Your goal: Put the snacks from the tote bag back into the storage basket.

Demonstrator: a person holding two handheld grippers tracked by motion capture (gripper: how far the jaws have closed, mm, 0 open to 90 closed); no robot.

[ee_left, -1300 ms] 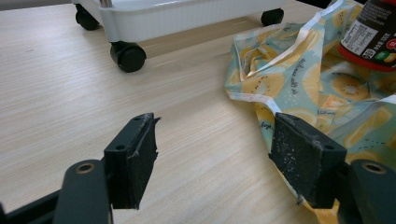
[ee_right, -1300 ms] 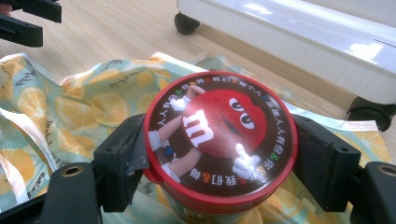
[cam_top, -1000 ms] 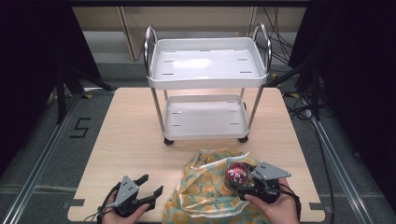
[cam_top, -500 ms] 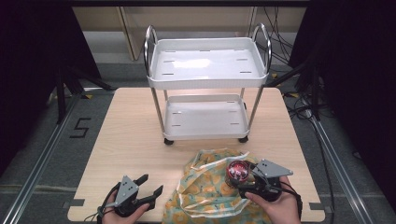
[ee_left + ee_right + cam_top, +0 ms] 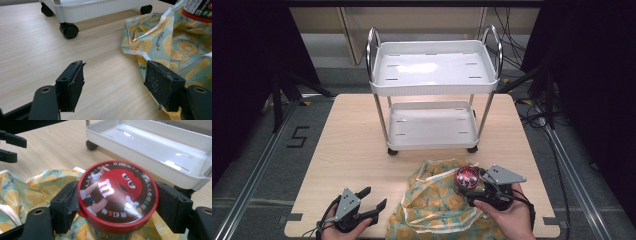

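Observation:
A candy jar [image 5: 117, 195] with a red lid sits between my right gripper's [image 5: 117, 205] jaws, which are shut on it; from above the jar [image 5: 466, 176] is held over a yellow-and-teal lemon-print bag [image 5: 439, 205] lying at the table's front. My right gripper [image 5: 473, 186] is held over the bag's right part. My left gripper [image 5: 373, 198] stands open near the front edge, left of the bag. In the left gripper view its jaws [image 5: 115, 87] are wide apart above bare wood, the right jaw over the bag's [image 5: 172, 47] edge, with the jar's bottom [image 5: 198, 10] at top right.
A white two-shelf trolley [image 5: 434, 80] on black castors stands at the table's middle and back, both trays bare. One castor [image 5: 69, 30] is close ahead of my left gripper. The wooden table [image 5: 357, 150] has free room on its left side.
My right gripper has shifted slightly left with the jar over the bag. The left gripper has stayed in place, open.

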